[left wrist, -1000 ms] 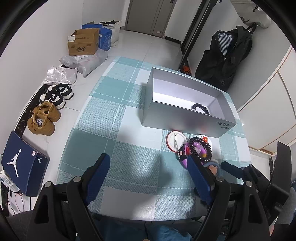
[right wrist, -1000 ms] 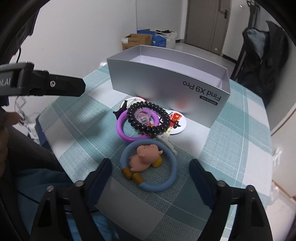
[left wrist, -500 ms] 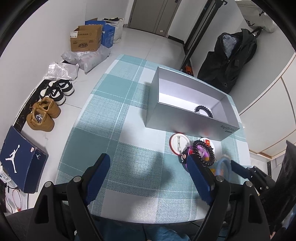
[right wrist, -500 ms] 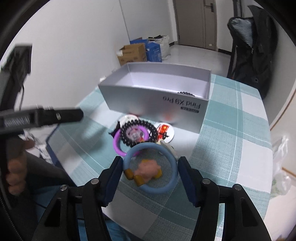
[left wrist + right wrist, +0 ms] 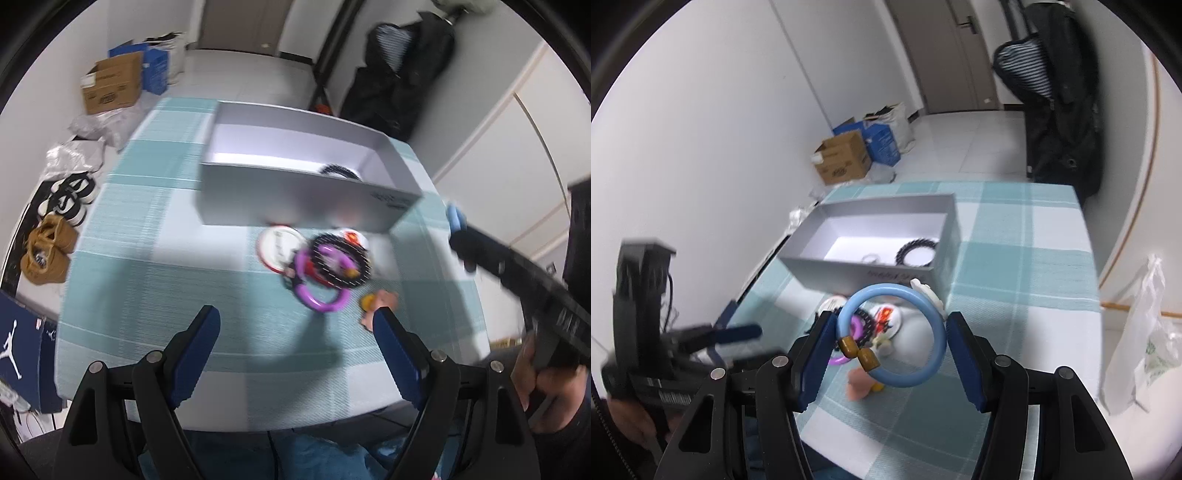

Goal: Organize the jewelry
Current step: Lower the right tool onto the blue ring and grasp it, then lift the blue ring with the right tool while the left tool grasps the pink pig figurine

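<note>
My right gripper [image 5: 891,326] is shut on a light blue ring bracelet [image 5: 934,325] with brown beads, held up above the checked tablecloth [image 5: 1015,266]. A blurred pink figure [image 5: 860,384] shows just under the ring; I cannot tell whether it hangs or lies on the cloth. Beyond stands the open silver box [image 5: 849,271] with a black bead bracelet [image 5: 918,253] inside. My left gripper [image 5: 293,317] is open over the cloth, just short of a purple ring [image 5: 314,301], a black bead bracelet [image 5: 356,278] and a white badge [image 5: 277,245]. At the right of the left wrist view, the right gripper [image 5: 458,225] carries the blue ring.
A person's hand [image 5: 543,384] grips the right tool. Cardboard and blue boxes [image 5: 114,85], bags and shoes [image 5: 46,245] lie on the floor left of the table. A dark jacket [image 5: 1060,122] hangs at the back right, and a plastic bag [image 5: 1141,343] is right of the table.
The right gripper closed on the blue ring and lifted it off the cloth, rolling as it rose. The left gripper drifted a little, still open.
</note>
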A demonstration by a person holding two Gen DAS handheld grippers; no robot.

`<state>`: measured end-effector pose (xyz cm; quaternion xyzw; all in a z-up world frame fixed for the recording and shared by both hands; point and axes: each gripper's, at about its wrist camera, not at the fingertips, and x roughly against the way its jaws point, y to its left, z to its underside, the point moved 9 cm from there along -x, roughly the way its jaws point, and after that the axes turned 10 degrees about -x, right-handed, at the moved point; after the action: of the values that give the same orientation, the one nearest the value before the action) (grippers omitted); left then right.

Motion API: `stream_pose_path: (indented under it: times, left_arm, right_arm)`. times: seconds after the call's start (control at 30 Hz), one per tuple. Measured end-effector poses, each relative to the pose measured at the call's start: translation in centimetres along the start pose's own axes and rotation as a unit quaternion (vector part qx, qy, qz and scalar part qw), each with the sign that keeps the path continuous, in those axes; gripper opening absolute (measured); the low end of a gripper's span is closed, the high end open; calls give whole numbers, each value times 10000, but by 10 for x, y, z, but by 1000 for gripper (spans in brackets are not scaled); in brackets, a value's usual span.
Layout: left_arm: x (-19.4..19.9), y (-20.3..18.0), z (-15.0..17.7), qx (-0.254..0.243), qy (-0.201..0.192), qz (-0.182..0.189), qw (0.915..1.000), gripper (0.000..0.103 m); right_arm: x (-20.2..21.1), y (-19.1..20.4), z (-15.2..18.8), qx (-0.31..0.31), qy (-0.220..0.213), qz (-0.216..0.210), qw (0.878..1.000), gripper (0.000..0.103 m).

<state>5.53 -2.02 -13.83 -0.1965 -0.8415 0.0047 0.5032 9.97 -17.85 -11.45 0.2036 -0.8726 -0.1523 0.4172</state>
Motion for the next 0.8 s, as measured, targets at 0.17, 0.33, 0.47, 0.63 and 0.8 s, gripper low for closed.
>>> stream_pose_path:
  times: [0.17,0.33,0.47,0.63,0.8]
  left_arm:
    - [-6,-22,3,-207,164,208,9994,81]
    - [-10,-41,2,-424,229,296,9984,81]
    - [-21,-50,5,-471,440,404,9971,81]
    - [-31,-49,6,-501,612,289,9964,80]
    - [-32,-52,3,-480,594,269,9967,69]
  right_arm:
    - [12,-10,-15,-178,-157,-8,9997,60]
    - [22,-14,-21,-309,-267,-65,9991,60]
    - [28,-21,-24,-469,-312,-120,9983,60]
    - [35,-30,-25,-590,-333,-89,9977,60]
    - [39,-38,-24,-682,-321,-92,9971,60]
